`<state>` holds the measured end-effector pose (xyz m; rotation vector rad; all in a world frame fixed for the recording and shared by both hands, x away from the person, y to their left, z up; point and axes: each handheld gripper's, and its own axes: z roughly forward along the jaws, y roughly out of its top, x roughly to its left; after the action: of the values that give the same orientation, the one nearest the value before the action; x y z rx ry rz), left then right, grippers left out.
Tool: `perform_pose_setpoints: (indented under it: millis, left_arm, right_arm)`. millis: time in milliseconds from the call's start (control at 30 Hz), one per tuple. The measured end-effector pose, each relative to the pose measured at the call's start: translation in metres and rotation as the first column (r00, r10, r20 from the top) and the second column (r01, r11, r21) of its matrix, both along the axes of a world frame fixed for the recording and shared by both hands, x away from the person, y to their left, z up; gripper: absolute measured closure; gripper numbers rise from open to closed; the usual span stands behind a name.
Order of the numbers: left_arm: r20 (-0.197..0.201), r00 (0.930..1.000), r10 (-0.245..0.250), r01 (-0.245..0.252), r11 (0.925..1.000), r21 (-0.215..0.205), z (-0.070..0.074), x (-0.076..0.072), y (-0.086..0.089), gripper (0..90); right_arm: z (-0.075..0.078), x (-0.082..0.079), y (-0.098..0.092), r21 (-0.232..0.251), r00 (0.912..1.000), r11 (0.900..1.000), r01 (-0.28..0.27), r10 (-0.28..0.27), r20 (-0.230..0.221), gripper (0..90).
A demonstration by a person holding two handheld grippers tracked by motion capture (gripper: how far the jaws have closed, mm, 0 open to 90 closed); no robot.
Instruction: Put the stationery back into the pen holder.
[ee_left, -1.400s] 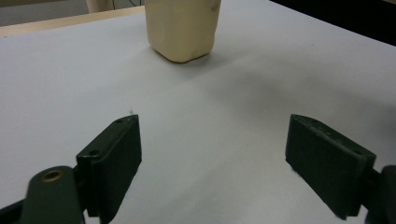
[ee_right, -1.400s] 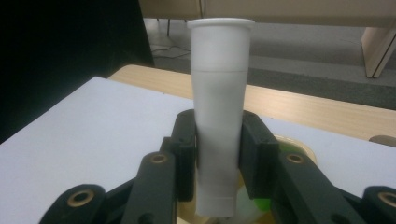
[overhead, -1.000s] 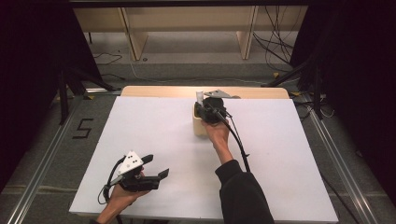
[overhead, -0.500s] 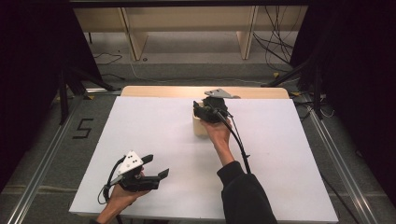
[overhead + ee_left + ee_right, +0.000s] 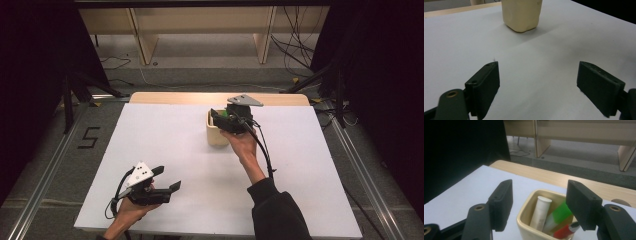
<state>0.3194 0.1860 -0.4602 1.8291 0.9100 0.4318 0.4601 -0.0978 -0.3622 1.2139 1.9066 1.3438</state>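
Three items, a white tube [image 5: 539,213], a green-capped tube [image 5: 557,216] and a red lighter [image 5: 564,231], are already standing in the cream ceramic square cup [image 5: 216,134] near the far middle of the white table [image 5: 165,145], so the packing is looking largely done. The right gripper [image 5: 220,116] is hovering over it, its jaws having just been opening with nothing between them; since the earlier frame it has lifted off the cup. The left gripper [image 5: 167,180] is resting open and empty at the near edge.

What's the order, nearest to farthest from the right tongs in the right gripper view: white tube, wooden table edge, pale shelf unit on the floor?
1. White plastic tube, standing in the cream square cup just below the right tongs.
2. Light wooden table edge, beyond the cup.
3. Pale wooden shelf unit, at the back on the floor.
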Motion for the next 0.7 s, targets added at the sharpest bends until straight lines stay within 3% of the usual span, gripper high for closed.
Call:
perform_pose_setpoints:
  millis: [700]
  left_arm:
    - [-0.008, 1.0, -0.002, 0.002, 1.0, -0.008, -0.001, 0.001, 0.001, 18.0]
  right_arm:
    - [-0.008, -0.036, -0.029, 0.003, 0.9955, 0.996, -0.092, 0.092, -0.022, 36.8]
